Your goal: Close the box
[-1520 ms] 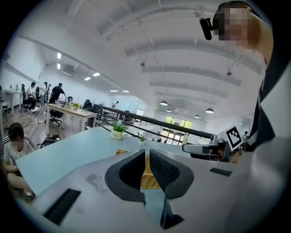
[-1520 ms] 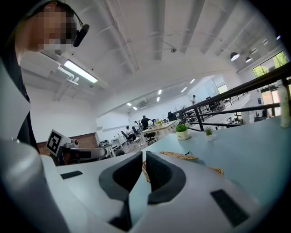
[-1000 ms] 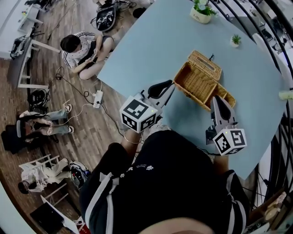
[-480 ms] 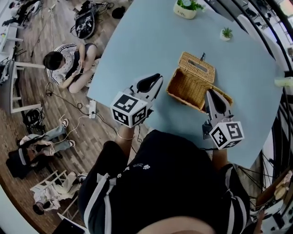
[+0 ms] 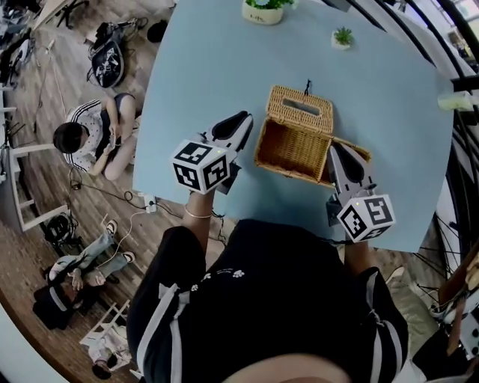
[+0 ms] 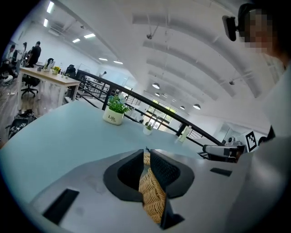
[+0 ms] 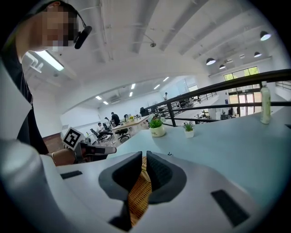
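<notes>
Up close, the person's black top [image 5: 262, 299] fills the near part of the head view, and both arms reach out over the light blue table [image 5: 202, 67]. The left gripper [image 5: 241, 120] points at the far right, its tip just beside the near left side of the wicker box [image 5: 292, 149]. Its jaws are together with nothing clamped; in the left gripper view only a sliver of wicker shows past the narrow slit between them. The right gripper [image 5: 334, 148] lies over the box's right end, jaws likewise pressed together and empty, with wicker visible through their slit in the right gripper view. The box sits open near the middle of the table, between the two grippers, its lid [image 5: 301, 109] tipped back along the far side. Farther off stand a potted plant [image 5: 263, 9] and a smaller plant [image 5: 343, 36] at the table's far edge
</notes>
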{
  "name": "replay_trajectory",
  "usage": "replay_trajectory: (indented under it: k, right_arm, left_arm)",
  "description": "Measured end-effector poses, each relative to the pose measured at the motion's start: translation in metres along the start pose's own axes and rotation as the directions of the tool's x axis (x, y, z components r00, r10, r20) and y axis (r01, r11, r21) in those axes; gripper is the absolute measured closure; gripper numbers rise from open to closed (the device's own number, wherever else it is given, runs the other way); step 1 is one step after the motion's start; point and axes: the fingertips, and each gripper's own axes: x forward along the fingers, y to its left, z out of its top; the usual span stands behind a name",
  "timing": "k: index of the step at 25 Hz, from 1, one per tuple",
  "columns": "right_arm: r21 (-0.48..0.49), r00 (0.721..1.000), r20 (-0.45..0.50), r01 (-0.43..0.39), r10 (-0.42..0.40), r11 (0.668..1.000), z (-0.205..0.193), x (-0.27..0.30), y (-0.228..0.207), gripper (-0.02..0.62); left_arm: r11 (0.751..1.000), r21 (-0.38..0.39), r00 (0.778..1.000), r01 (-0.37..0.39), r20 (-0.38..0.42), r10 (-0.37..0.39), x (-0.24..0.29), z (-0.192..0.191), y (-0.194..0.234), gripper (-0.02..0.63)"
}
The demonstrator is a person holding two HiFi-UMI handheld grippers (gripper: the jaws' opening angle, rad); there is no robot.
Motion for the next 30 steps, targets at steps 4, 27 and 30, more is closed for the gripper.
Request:
replay_trajectory:
  k: [4, 27, 30]
  right_arm:
    - [0.021, 0.999, 0.001, 0.037, -0.037, 0.999, -0.006, -0.003, -0.005, 0.565]
    - [0.110, 0.974, -0.009, 0.228, -0.228, 0.967, -0.030, -0.031, -0.032, 0.565]
    - [0.115, 0.970, -0.005, 0.241, -0.242, 0.964, -0.030, -0.033, -0.033, 0.565]
  left_arm:
    - [0.998, -0.065, 1.000, 0.019, -0.022, -0.021, 0.014, -0.003, 0.013, 0.573]
    - [0.850, -0.506, 0.950, 0.145, -0.171, -0.263, 0.105, -0.042, 0.035, 0.394]
    - [0.818, -0.554, 0.943, 0.155, -0.164, -0.290, 0.110, -0.045, 0.034, 0.394]
